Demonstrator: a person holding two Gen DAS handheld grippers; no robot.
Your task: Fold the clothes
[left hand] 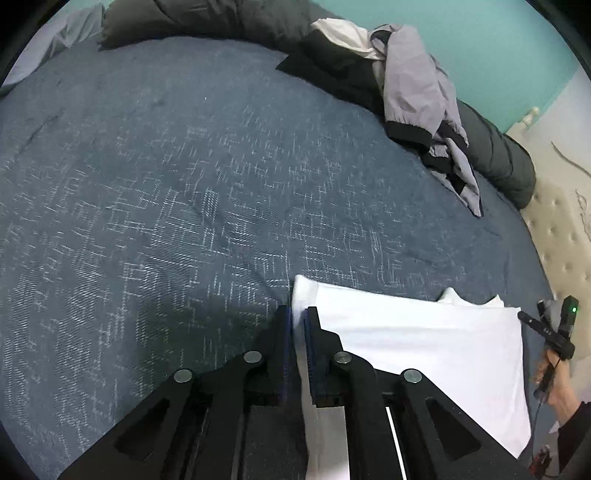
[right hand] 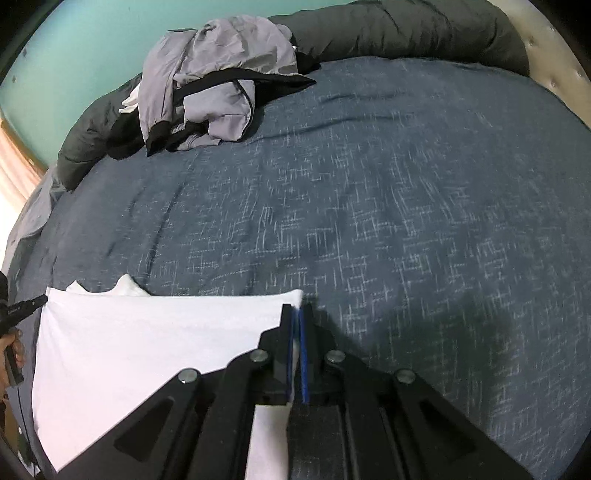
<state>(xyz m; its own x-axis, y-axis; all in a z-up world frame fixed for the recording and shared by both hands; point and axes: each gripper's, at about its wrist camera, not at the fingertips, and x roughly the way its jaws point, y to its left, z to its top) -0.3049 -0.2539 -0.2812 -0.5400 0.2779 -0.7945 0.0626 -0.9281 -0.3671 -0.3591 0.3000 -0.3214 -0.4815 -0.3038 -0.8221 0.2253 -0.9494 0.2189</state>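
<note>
- White garment (left hand: 424, 354): folded flat, lying on the near part of the bed (left hand: 184, 184), held at two opposite corners.
- Left gripper (left hand: 298, 314): jaws clamped on the garment's left corner, cloth pinched between the blue pads.
- Right gripper (right hand: 296, 312): jaws clamped on the right corner, white cloth visible between the pads.
- Grey-and-black jacket (right hand: 214, 92): crumpled heap at the far edge of the bed, well apart from the white garment, resting against a rolled dark duvet (right hand: 406, 29).
- Hand (left hand: 557, 384): grasps the right gripper's handle.
</note>
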